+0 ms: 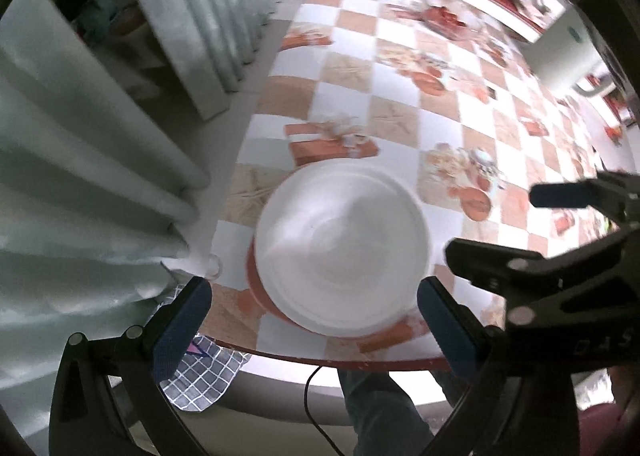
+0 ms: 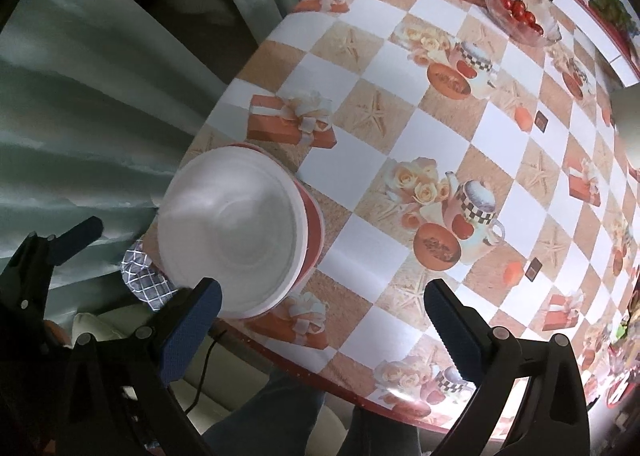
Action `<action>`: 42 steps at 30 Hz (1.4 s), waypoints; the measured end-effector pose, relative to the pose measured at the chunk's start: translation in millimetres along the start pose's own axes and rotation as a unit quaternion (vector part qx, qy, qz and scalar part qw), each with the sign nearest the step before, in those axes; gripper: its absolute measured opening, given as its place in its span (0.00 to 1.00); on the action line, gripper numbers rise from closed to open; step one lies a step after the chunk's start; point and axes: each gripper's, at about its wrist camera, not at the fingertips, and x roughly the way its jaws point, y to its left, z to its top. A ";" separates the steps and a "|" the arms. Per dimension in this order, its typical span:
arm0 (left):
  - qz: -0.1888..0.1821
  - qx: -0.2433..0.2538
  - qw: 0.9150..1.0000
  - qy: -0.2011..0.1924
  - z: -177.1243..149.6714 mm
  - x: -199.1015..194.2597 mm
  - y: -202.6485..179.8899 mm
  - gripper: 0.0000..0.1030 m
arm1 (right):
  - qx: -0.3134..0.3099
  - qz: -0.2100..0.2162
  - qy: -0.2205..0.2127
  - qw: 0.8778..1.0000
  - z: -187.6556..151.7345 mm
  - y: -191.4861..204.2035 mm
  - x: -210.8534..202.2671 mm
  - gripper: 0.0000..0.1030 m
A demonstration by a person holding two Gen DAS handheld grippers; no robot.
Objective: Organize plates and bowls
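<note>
Sitting near the table's (image 2: 400,160) close edge, at lower centre of the left wrist view, the white bowl (image 1: 344,252) rests stacked on red-rimmed dishes (image 2: 314,220), probably to gather everything into one pile. Both tools hang empty above it: the left gripper (image 1: 316,320) spread wide around the bowl's near rim, the right gripper (image 2: 320,320) equally wide, beside it. How many dishes lie beneath is hidden, and motion blur softens the bowl's rim.
</note>
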 end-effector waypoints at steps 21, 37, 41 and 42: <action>0.027 0.010 0.999 0.030 -16.9 -15.4 -3.9 1.00 | -0.021 -0.019 -0.019 0.999 -8.7 15.9 -22.9 0.99; 0.036 0.019 0.999 0.037 -18.2 -15.3 -6.1 1.00 | -0.032 -0.010 -0.014 0.999 -11.2 23.5 -21.0 0.99; 0.037 0.023 0.998 0.039 -19.8 -14.9 -8.6 1.00 | -0.034 -0.008 -0.012 0.999 -12.2 24.7 -19.5 0.99; 0.038 0.024 0.998 0.040 -19.8 -14.7 -9.2 1.00 | -0.033 -0.008 -0.011 0.999 -12.2 24.5 -19.2 0.99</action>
